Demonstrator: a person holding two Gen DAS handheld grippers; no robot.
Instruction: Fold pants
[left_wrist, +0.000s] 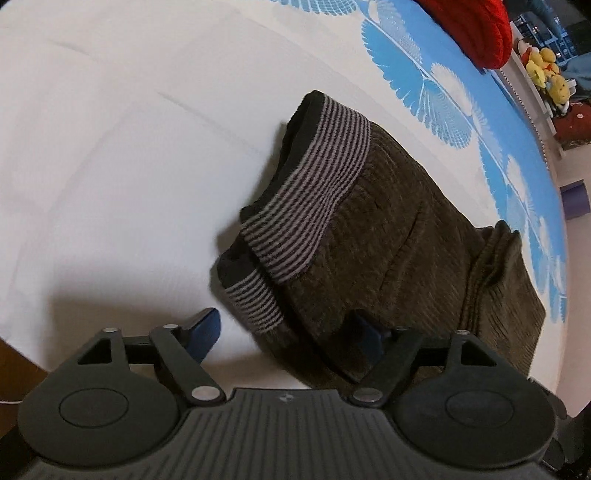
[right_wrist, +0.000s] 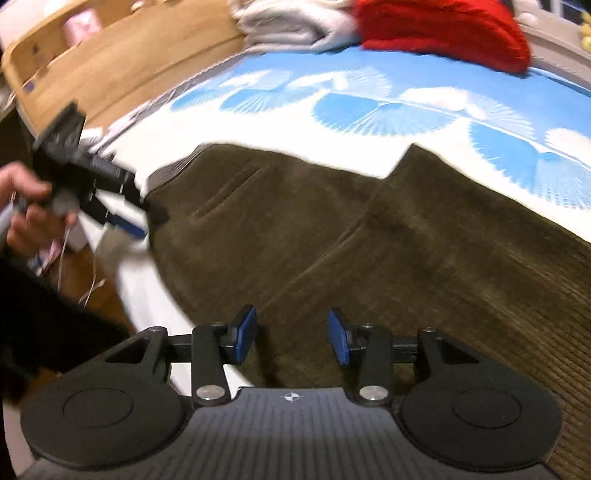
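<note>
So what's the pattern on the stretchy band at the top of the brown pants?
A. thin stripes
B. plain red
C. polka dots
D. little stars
A. In the left wrist view, the waistband of the brown pants is banded with thin grey and dark stripes, with no dots or stars on it.

The dark olive corduroy pants lie folded lengthwise on the white-and-blue patterned bedsheet, one leg over the other. The grey-and-black striped ribbed waistband is at the left end, gaping open slightly.
</note>
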